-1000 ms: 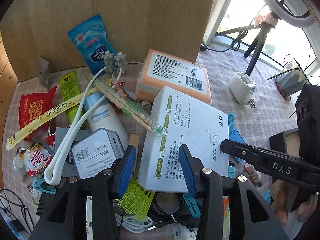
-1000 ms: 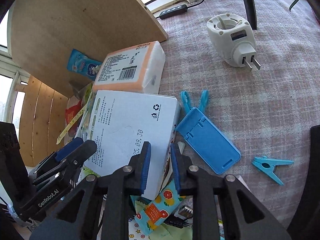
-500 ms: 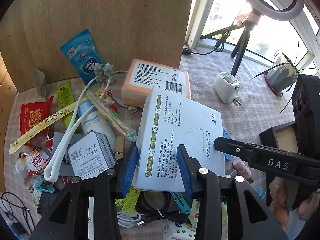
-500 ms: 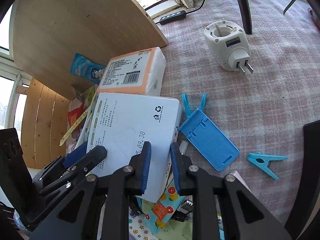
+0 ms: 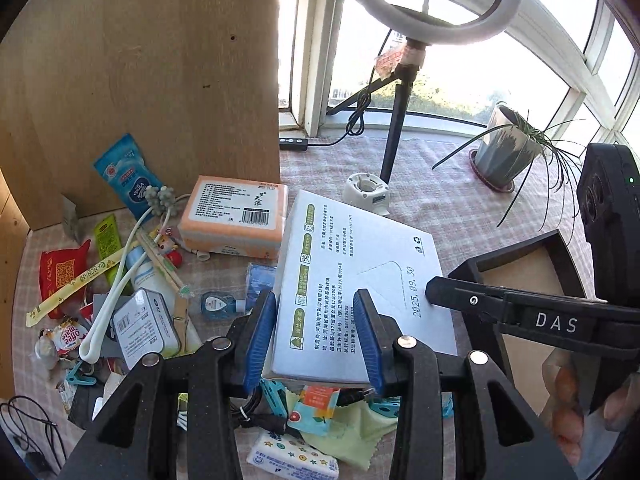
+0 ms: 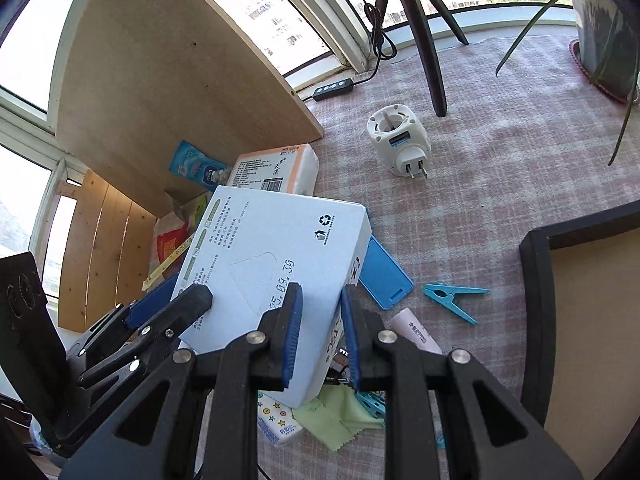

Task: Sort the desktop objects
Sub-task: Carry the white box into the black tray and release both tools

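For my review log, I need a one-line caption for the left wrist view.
Both tongs, left and right, grip the white tissue box above the cluttered table.

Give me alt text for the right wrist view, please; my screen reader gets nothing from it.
Two hand-held grippers hold a white tissue box lifted above a cluttered checked tablecloth: the right hand-held gripper clamps its near corner, the left hand-held gripper its left edge. Behind lie a white plug adapter, blue clothespin and orange-edged tissue pack.
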### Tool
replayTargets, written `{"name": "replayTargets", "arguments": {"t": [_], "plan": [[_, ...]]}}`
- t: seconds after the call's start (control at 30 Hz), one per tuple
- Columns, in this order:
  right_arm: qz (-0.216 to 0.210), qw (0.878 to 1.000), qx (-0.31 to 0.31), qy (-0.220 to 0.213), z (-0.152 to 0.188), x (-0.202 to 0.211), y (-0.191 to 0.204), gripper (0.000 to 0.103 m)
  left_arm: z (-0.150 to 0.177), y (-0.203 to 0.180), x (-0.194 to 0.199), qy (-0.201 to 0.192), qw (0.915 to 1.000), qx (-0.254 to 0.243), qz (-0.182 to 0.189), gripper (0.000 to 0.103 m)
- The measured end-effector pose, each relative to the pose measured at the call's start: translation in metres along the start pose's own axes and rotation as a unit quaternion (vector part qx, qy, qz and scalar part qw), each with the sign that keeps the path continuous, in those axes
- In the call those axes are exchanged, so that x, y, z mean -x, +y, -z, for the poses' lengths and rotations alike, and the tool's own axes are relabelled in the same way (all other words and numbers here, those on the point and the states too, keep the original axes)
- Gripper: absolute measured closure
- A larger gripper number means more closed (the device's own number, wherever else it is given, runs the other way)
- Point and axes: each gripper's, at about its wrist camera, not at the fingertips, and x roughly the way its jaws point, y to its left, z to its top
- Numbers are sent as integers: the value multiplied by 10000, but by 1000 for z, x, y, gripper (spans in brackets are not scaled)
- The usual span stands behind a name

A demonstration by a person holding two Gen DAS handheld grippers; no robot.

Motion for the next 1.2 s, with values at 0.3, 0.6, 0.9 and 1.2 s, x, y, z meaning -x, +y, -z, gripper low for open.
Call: {"name": "replayTargets", "arguments": {"t": [0.3,0.6,0.9,1.2], "plan": [[443,9969,-488,-423,23,81,-79,83,6,-101,-3,133,9942,-522,930,66],[1120,9854,-1080,-694,61,159,-166,83,28,-215,-6,565,9744,-1382,1682,66],[1586,9736,-1471,-732,89,199,-214,82,51,-276,-11,932,9564,-2043,1870,66],[1946,9722,-1025,-801,83,195,-190,75,44,-232,-23,866,9694,-1852,1357,63]]}}
